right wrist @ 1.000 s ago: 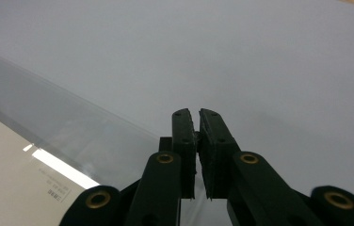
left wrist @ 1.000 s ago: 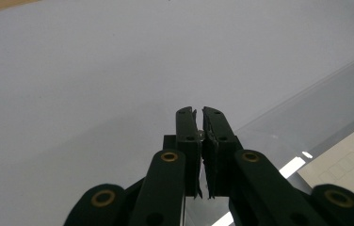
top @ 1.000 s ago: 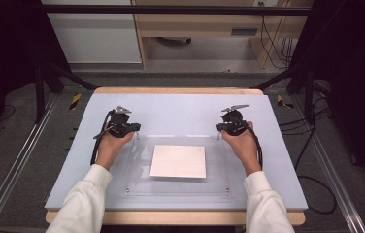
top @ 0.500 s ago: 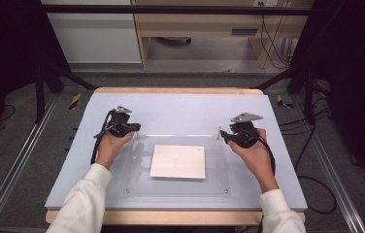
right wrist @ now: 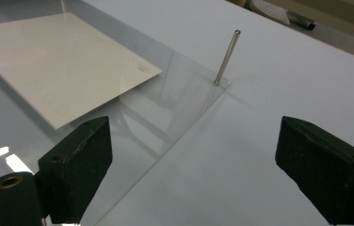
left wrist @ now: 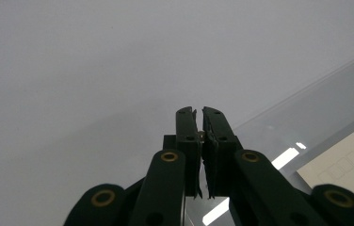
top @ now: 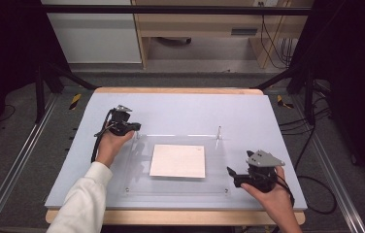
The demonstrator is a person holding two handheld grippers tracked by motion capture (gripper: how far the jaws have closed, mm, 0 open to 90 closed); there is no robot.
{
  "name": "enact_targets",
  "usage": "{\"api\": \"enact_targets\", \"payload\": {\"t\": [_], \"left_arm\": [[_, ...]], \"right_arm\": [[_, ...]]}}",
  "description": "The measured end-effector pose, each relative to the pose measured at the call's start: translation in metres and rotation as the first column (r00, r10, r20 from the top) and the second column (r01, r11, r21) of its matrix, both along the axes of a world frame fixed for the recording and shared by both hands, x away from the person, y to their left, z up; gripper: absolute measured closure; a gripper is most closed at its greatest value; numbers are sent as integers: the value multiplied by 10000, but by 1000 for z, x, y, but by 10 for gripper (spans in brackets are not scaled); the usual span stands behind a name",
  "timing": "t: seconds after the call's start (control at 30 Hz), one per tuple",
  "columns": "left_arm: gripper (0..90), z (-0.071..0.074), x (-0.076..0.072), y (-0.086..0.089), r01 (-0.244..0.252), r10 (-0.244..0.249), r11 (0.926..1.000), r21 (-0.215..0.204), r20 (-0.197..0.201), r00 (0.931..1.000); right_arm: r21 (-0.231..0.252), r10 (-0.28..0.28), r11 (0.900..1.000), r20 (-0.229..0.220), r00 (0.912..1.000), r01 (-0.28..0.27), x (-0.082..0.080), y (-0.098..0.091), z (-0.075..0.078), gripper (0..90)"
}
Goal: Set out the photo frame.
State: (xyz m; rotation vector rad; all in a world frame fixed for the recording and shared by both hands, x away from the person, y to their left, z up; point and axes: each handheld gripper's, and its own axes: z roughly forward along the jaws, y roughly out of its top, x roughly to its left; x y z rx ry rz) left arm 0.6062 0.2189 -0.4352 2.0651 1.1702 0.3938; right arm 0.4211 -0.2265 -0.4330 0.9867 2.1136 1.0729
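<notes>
**Two grippers at the corners of a clear plate**

A pale grey table point(top: 180, 109) carried a flat clear plate point(top: 137, 182). The plate lay near the front edge of the table, about in the middle from side to side. A white sheet of paper point(top: 177, 160) lay in the middle of the plate. A thin metal pin point(top: 218, 133) stood upright at the plate's far right corner. In the right gripper view the pin point(right wrist: 226, 57) rose from the very corner of the clear plate point(right wrist: 175, 113), and the paper point(right wrist: 57, 66) lay flat and apart from the pin.

The left hand point(top: 110, 145) held the left gripper point(top: 134, 127) at the far left corner of the plate. Its jaws pointed toward the right. In the left gripper view the left gripper point(left wrist: 198, 117) had its jaws almost closed, with only a thin slit between them. Nothing was held between them. The edge of the plate point(left wrist: 307, 108) ran past on one side of the jaws.

The right hand point(top: 273, 194) held the right gripper point(top: 230, 174) near the front right corner of the plate, close to the front edge of the table. A grey three-cornered plate sat on top of it. In the right gripper view its jaws stood wide apart and held nothing. One jaw was over the clear plate and the other was over the bare table.
</notes>
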Motion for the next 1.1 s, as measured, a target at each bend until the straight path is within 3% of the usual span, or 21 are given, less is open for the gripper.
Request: {"api": "enact_targets", "payload": {"t": [0.1, 0.37, 0.57, 0.8, 1.1], "left_arm": [[850, 0, 0, 0, -10, 11, 10000, 18, -25, 10000], [850, 0, 1, -1, -27, 27, 10000, 45, -83, 10000], [850, 1, 1, -1, -21, 23, 9999, 130, -145, 9999], [850, 0, 3, -1, -46, 47, 10000, 79, -201, 9998], [849, 1, 5, 0, 56, -54, 10000, 51, -335, 9994]], "right_arm": [[-336, 277, 9991, 147, 9995, -272, -16, -1, -2, 83], [-441, 790, 9960, 322, 9964, -776, -44, 0, -1, 84], [-454, 950, 9946, 240, 9952, -938, -55, 0, -5, 99], [-1001, 1296, 9866, 43, 9916, -1285, -67, 5, -16, 110], [-1660, 1392, 9763, -110, 9902, -1391, -63, 14, -35, 169]]}}
